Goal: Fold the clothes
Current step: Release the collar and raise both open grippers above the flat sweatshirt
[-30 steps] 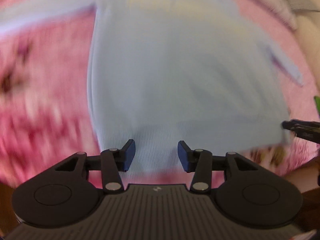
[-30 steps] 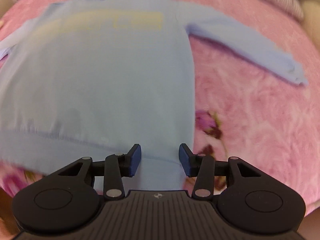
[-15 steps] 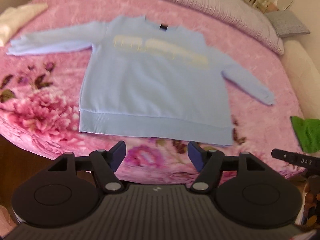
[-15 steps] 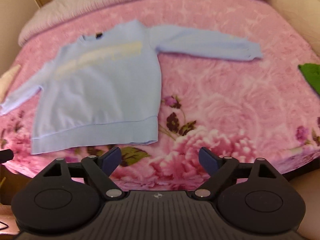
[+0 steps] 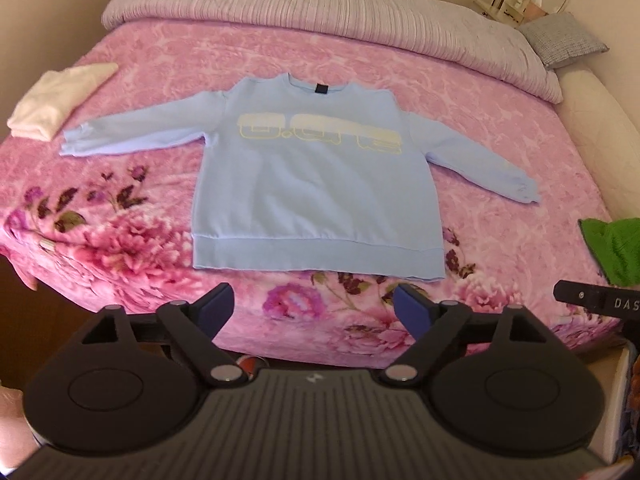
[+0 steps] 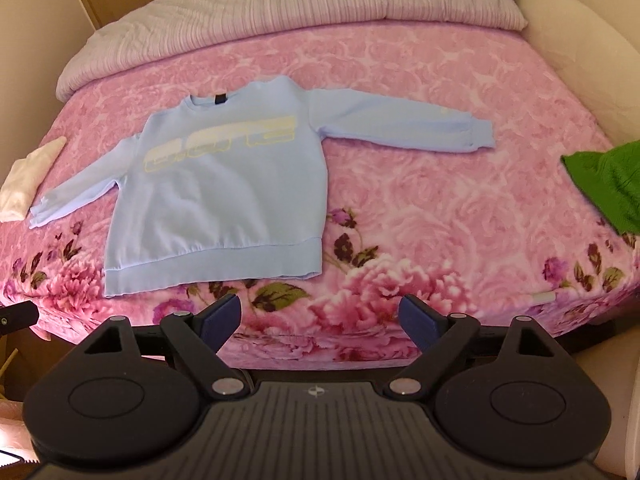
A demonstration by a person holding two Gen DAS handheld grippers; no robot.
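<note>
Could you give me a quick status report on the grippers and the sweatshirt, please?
Left hand-held gripper open, empty. Right hand-held gripper open, empty. Blue sweatshirt flat on pink blanket, sleeves spread, unfolded. Nothing lying on it.

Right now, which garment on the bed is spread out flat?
The light blue sweatshirt, sleeves out; the white garment is folded, the green one bunched.
</note>
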